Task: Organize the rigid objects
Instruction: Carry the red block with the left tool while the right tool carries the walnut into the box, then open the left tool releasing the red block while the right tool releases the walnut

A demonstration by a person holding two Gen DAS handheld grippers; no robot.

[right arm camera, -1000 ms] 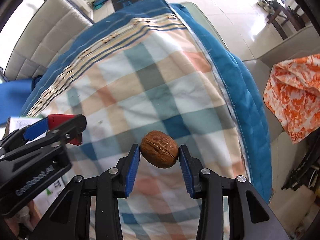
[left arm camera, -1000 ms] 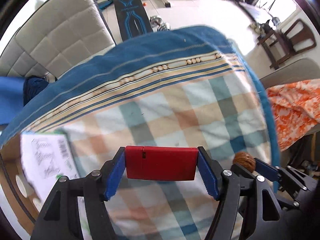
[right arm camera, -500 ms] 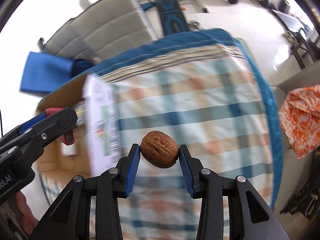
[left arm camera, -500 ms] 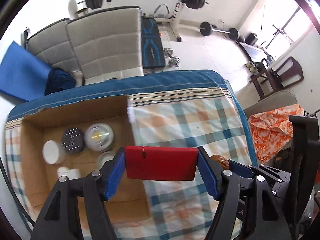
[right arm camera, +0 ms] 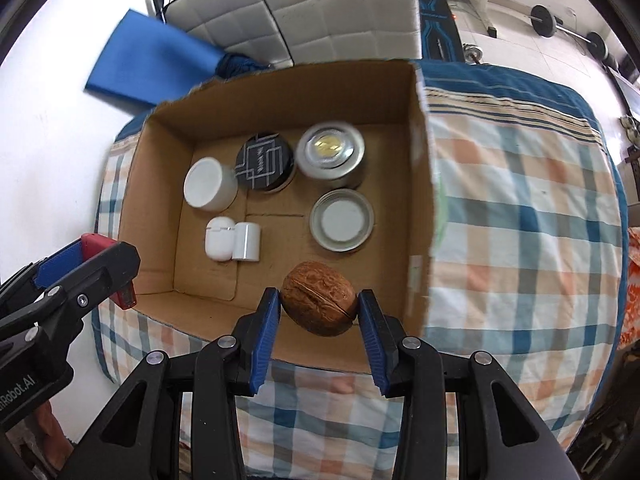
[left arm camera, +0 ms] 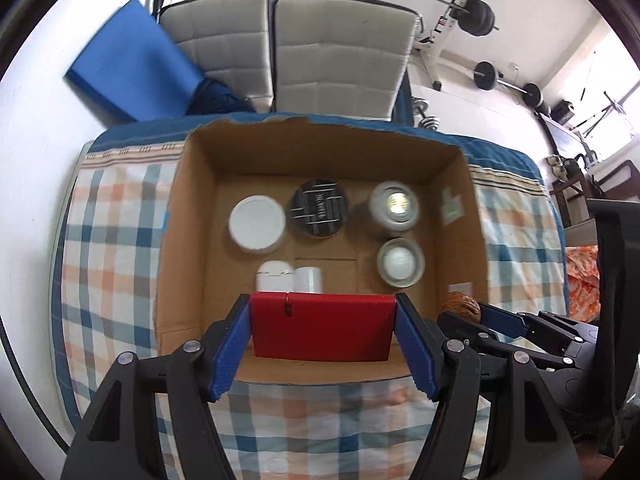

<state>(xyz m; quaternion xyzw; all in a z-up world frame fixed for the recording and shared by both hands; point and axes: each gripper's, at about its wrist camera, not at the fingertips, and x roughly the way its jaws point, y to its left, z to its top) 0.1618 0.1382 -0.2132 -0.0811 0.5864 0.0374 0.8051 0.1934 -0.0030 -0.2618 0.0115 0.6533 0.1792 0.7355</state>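
My left gripper (left arm camera: 322, 328) is shut on a flat red box (left arm camera: 320, 326) and holds it above the near edge of an open cardboard box (left arm camera: 192, 240). My right gripper (right arm camera: 318, 310) is shut on a brown walnut (right arm camera: 319, 298) above the same cardboard box's (right arm camera: 420, 184) near right part. Inside the box lie a white round jar (right arm camera: 208, 184), a black round tin (right arm camera: 264, 162), a silver tin with a gold centre (right arm camera: 330, 152), a silver lid (right arm camera: 342, 224) and a white earbud case (right arm camera: 219, 238). The left gripper (right arm camera: 86, 264) shows at the left of the right wrist view.
The box sits on a checked cloth (right arm camera: 520, 220) over a bed. Grey cushions (left arm camera: 332, 60) and a blue pad (left arm camera: 132, 64) stand behind it against a white wall. Gym weights (left arm camera: 480, 16) are on the floor beyond. An orange cloth (left arm camera: 580, 280) lies at the right.
Both grippers have swung left from over the checked cloth to above the open cardboard box, still holding the red box and the walnut.
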